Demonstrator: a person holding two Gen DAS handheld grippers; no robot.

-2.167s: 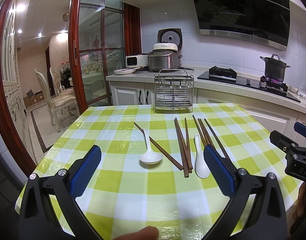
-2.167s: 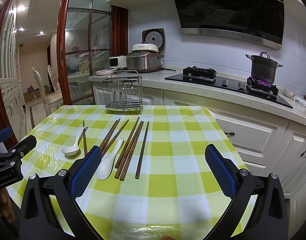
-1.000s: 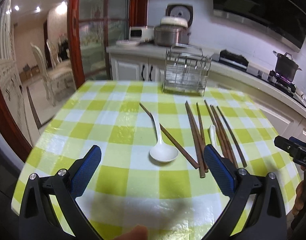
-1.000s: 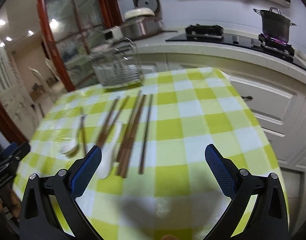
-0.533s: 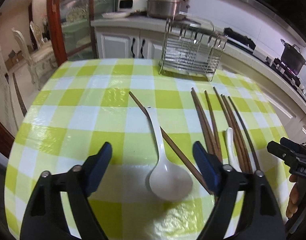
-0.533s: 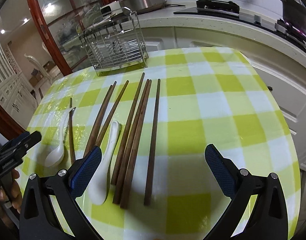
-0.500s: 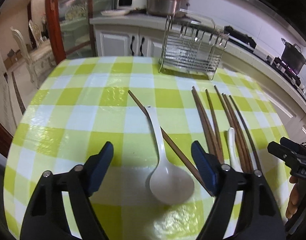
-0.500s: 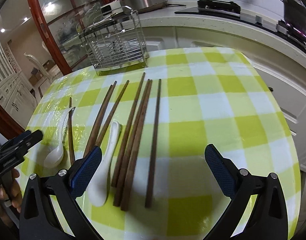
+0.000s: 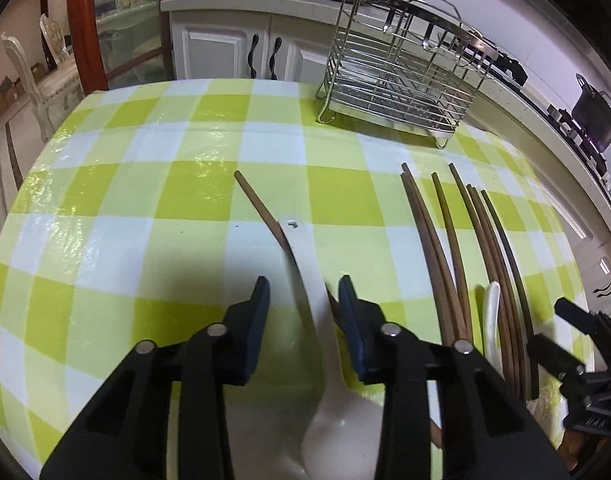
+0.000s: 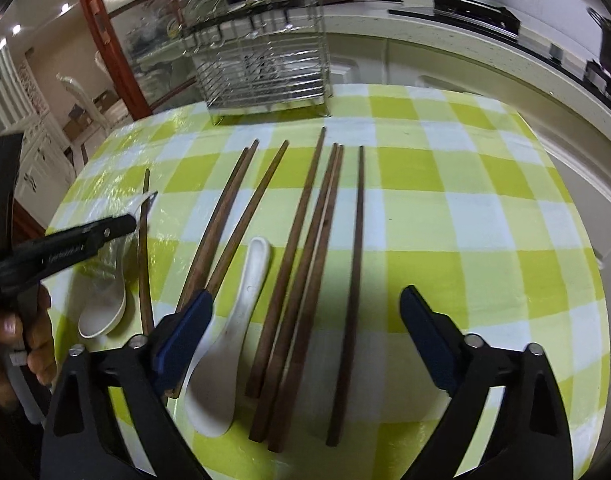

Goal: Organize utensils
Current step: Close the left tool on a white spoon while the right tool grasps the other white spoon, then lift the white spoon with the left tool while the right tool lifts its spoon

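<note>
My left gripper [image 9: 303,294] is low over the table, its jaws partly closed on either side of the handle of a white ceramic spoon [image 9: 305,264] with a gap still showing. A single brown chopstick [image 9: 261,208] lies under that spoon. Several brown chopsticks [image 9: 461,240] and a second white spoon [image 9: 491,320] lie to the right. My right gripper [image 10: 305,312] is open and empty above those chopsticks [image 10: 305,248] and the second spoon [image 10: 233,320]. The left gripper [image 10: 133,224] and first spoon [image 10: 105,312] show at the left of the right wrist view.
A wire utensil rack [image 9: 401,76] stands at the table's far edge, also in the right wrist view [image 10: 265,64]. The table has a green checked cloth [image 9: 145,200]. A kitchen counter [image 9: 233,4] with a pot lies behind. A dining chair [image 9: 25,72] stands far left.
My left gripper dropped to the first spoon and its jaws narrowed around the handle. My right gripper moved lower and closer over the chopsticks, still wide open.
</note>
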